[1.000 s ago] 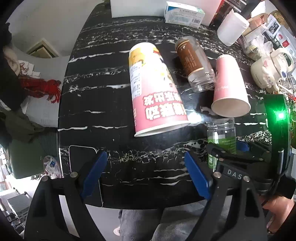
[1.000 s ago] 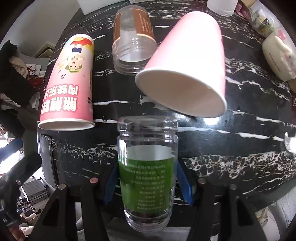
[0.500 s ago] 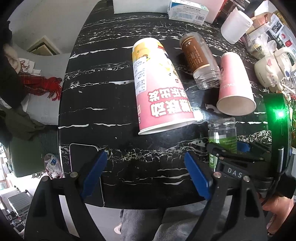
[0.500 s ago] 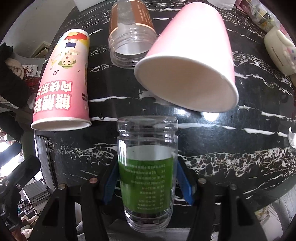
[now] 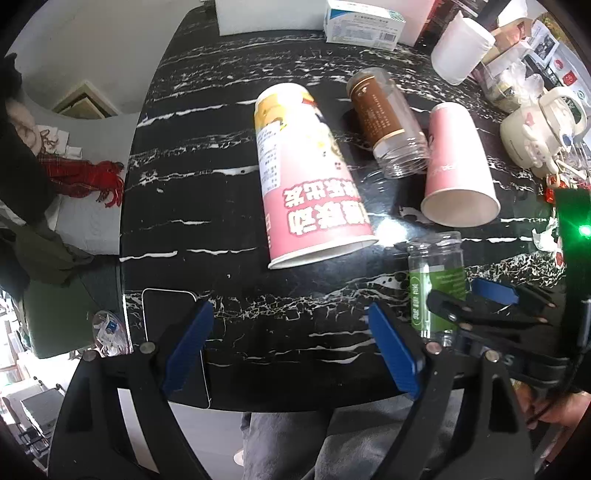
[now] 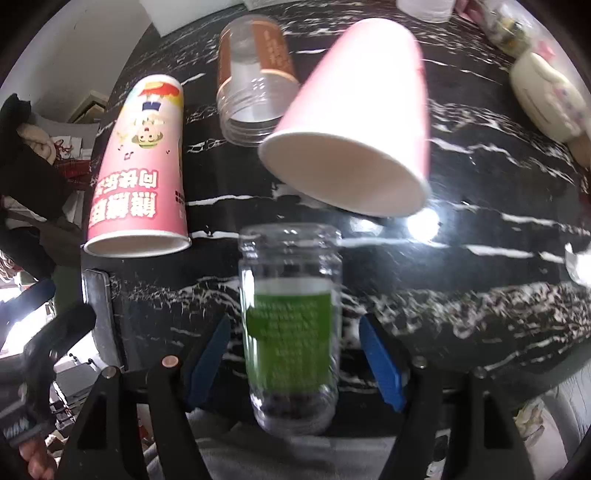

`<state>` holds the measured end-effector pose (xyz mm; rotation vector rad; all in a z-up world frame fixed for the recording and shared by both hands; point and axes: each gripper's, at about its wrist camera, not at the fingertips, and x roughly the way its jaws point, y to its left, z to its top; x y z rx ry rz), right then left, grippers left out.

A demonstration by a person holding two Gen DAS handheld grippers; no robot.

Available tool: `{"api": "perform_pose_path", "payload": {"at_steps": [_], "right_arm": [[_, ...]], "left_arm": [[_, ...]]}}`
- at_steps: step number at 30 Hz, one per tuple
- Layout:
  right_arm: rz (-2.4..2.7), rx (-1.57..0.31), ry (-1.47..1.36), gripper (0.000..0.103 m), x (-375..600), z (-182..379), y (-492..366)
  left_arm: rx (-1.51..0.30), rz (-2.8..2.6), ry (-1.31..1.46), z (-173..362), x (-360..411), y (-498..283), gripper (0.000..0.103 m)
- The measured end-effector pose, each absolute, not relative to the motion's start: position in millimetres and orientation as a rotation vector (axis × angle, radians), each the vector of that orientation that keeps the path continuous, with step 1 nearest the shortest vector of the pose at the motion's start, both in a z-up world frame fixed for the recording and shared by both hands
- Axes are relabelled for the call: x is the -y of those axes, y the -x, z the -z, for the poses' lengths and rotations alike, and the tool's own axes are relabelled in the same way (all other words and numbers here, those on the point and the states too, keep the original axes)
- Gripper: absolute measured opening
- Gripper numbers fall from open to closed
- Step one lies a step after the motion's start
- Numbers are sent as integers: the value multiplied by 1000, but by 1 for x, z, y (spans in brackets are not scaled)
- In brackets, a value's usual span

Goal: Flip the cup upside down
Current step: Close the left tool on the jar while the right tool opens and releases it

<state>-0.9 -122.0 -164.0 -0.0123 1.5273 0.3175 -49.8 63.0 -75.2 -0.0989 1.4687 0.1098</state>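
Observation:
A clear jar with a green label [image 6: 290, 325] stands mouth down on the black marble table [image 5: 207, 199], between the fingers of my right gripper [image 6: 291, 360]. The blue pads [image 6: 380, 363] stand a little off the jar's sides, so the jaws are open. The jar also shows in the left wrist view [image 5: 437, 284]. My left gripper [image 5: 291, 350] is open and empty over the table's near edge. A tall printed pink cup [image 5: 310, 177], a plain pink cup [image 5: 458, 166] and a brown-label jar [image 5: 388, 125] stand mouth down farther back.
A phone [image 5: 173, 332] lies at the table's near left edge. A white cup [image 5: 461, 44], a box [image 5: 364, 24], a cream teapot [image 5: 535, 136] and clutter fill the far and right side.
The right gripper's pads have drawn apart from the green-label jar, which stays mouth down on the table. The left wrist view has shifted slightly.

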Motion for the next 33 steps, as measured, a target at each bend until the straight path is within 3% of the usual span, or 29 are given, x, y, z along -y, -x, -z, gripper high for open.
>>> {"api": "perform_pose_path", "payload": {"at_steps": [15, 33], "right_arm": [[-248, -1523, -10, 72, 210, 112, 19], [-258, -1568, 16, 72, 265, 144, 1]], "left_arm": [[-1464, -19, 76, 64, 7, 34, 85], [-1589, -18, 158, 129, 80, 32, 85]]}}
